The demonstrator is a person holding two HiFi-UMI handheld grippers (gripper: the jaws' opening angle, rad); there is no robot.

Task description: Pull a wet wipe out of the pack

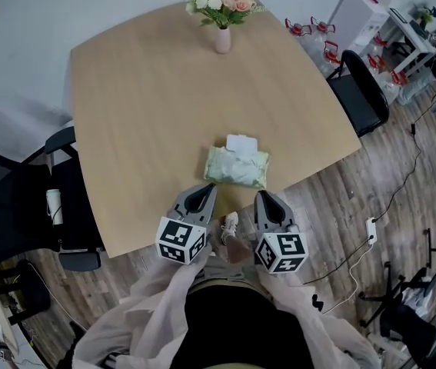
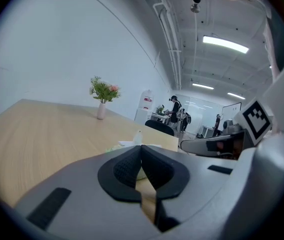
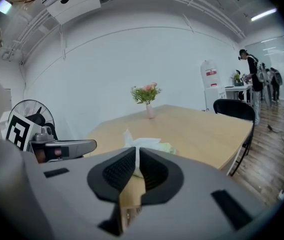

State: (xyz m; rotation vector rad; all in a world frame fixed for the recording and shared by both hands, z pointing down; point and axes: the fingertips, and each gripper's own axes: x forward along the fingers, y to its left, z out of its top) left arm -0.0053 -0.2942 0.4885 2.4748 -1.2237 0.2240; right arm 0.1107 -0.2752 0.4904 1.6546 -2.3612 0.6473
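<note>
Wet wipe pack [image 1: 237, 169]: pale green soft pouch, flat on table, just ahead of both tongs, roughly centred betw. them, not touched.

Your left gripper [image 1: 201, 197]: jaws together, nothing in them. Your right gripper [image 1: 269, 204]: same, pads closed w/ nothing betw. them. Both sit low at the near table edge, pointing at the pack.

Wipe tuft [image 3: 128, 136]: white, stands up from pack's top on the side away from the tongs, next to what looks like a lifted white flap [image 1: 241, 143].

Handling (est.): wipe is thin, limp, damp and prob. tears if yanked. Pack is light and may lift w/ the wipe. Pinch the tuft low w/ one gripper, pin the pouch body w/ the other.

Beyond pack: bare table [image 1: 141, 106], flower vase [image 1: 223, 37] at far edge. Right of tongs, off the table: black chair [image 1: 360, 91].
</note>
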